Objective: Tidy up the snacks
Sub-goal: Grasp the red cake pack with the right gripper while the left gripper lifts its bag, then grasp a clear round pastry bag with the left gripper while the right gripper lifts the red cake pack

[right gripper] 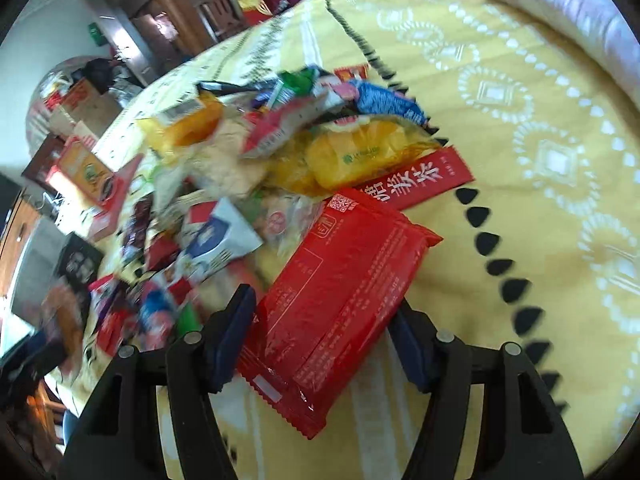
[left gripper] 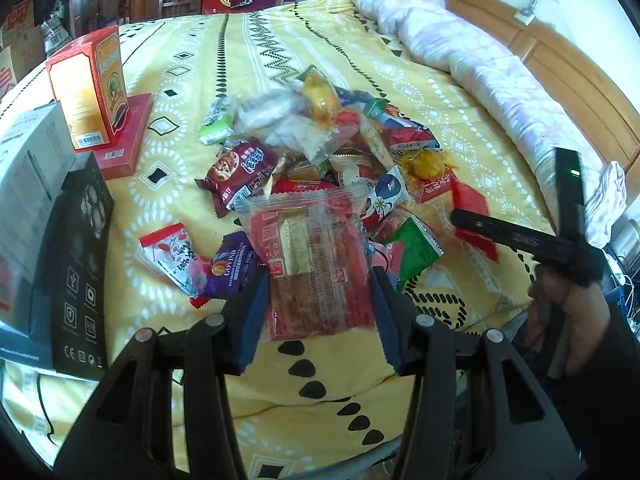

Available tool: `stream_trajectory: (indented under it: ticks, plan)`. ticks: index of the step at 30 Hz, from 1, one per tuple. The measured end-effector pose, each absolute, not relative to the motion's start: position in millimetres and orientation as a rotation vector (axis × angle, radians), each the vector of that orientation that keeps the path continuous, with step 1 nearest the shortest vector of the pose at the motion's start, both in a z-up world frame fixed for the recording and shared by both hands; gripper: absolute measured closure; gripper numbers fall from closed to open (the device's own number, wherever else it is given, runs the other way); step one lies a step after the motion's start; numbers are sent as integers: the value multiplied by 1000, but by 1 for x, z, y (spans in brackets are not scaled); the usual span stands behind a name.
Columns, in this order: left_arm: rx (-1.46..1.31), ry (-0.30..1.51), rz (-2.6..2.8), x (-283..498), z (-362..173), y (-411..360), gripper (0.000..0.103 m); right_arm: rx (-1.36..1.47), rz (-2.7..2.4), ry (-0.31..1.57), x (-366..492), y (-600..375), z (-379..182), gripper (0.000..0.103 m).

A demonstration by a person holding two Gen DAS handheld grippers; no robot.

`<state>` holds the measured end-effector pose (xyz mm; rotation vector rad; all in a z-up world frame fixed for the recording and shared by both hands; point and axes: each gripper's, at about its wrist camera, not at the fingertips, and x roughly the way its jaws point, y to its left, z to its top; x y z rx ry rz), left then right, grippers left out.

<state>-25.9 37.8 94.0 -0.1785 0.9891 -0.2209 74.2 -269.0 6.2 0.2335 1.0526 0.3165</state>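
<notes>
A heap of wrapped snacks (left gripper: 320,152) lies on the yellow patterned bedspread (left gripper: 208,60). In the left wrist view my left gripper (left gripper: 318,284) has a clear packet with a reddish-brown snack (left gripper: 316,264) between its blue pads, and the pads touch its sides. In the right wrist view my right gripper (right gripper: 324,320) has a red foil packet (right gripper: 340,300) between its pads, tilted over the bedspread (right gripper: 520,100). The snack heap (right gripper: 248,152) lies just beyond it. The right gripper's body (left gripper: 560,236) shows at the right of the left wrist view.
An orange-and-red box (left gripper: 92,88) stands on a flat red box (left gripper: 128,136) at the left. A black box (left gripper: 76,264) and a grey box (left gripper: 28,184) lie nearer. A rolled pale quilt (left gripper: 480,52) lies along the wooden headboard (left gripper: 560,64).
</notes>
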Motion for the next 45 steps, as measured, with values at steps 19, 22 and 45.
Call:
stream_trajectory:
  ticks: [19, 22, 45]
  plan:
    - [-296, 780, 35, -60, 171, 167, 53, 116, 725, 694, 50, -135, 171, 72]
    - [-327, 778, 83, -71, 170, 191, 53, 45, 733, 730, 61, -95, 167, 72]
    - [-371, 817, -38, -117, 139, 203, 53, -234, 687, 1093, 73, -73, -2, 47]
